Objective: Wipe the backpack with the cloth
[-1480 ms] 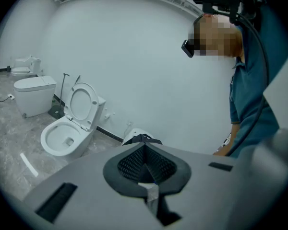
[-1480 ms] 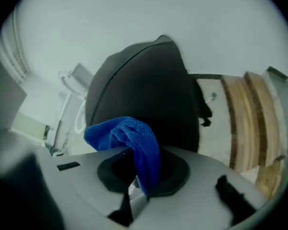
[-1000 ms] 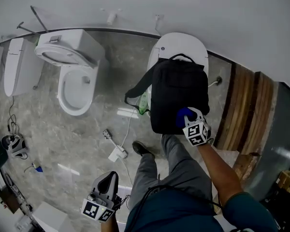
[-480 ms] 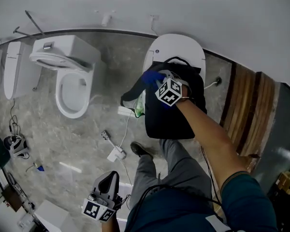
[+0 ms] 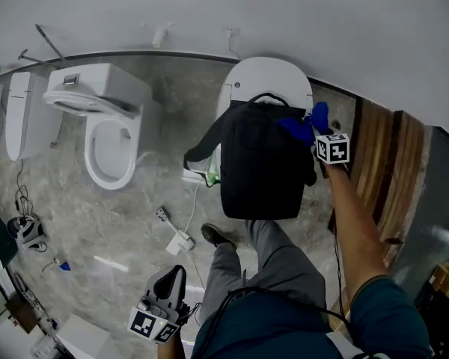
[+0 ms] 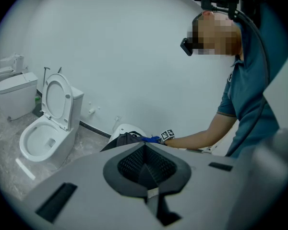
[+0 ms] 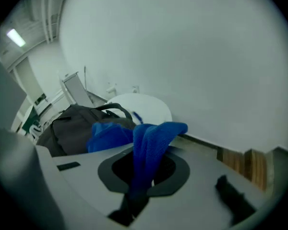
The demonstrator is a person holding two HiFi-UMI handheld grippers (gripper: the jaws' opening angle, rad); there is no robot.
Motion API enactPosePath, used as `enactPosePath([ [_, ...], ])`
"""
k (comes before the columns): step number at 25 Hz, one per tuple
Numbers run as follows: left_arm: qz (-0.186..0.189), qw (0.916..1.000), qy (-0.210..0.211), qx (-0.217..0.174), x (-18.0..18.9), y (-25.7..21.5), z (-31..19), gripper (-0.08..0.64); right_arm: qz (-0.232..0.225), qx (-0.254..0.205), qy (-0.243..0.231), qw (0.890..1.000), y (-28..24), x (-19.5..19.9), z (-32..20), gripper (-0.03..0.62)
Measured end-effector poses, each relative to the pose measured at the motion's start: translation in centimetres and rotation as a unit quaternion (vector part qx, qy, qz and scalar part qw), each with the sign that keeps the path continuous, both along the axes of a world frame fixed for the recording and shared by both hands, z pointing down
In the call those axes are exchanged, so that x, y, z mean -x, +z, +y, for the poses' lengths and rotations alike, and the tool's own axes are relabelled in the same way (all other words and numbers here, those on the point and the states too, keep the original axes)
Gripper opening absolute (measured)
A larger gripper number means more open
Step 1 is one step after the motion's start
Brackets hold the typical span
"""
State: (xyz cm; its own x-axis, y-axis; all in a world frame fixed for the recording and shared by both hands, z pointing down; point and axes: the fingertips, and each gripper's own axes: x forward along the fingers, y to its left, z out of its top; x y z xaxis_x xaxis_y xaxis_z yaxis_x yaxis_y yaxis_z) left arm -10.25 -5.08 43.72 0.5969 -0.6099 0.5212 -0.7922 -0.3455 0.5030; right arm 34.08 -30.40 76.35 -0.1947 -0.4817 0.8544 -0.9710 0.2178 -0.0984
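Flat, dimmish indoor light, seemingly from a ceiling strip (image 7: 15, 37); both gripper views bulge and darken at edges.

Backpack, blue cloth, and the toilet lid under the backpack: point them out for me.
backpack (image 5: 262, 163), head view, middle of its black front panel.
blue cloth (image 7: 151, 143), right gripper view, the upright fold in the foreground.
toilet lid (image 5: 266, 77), head view, bare white part beyond the backpack.
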Motion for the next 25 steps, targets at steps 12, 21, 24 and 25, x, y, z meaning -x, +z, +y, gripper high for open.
enactPosePath([
  [12,0.009,0.9990,0.043,-0.004,-2.0,-0.4,0.3,0.006,-0.245,0.209,0.273,0.906,6.8,3.9,29.3,0.030],
  [21,0.008,0.9994,0.034,-0.002,-1.4,-0.2,1.2,0.005,-0.298,0.097,0.331,0.890,5.2,1.0,18.4,0.030],
  [24,0.007,0.9997,0.022,-0.002,-0.8,-0.3,1.4,0.005,-0.263,0.057,0.286,0.919,3.4,-0.4,9.5,0.031],
  [25,0.006,0.9998,0.018,-0.002,-0.5,-0.3,1.6,0.006,-0.236,0.054,0.257,0.936,2.8,-0.6,6.8,0.031],
])
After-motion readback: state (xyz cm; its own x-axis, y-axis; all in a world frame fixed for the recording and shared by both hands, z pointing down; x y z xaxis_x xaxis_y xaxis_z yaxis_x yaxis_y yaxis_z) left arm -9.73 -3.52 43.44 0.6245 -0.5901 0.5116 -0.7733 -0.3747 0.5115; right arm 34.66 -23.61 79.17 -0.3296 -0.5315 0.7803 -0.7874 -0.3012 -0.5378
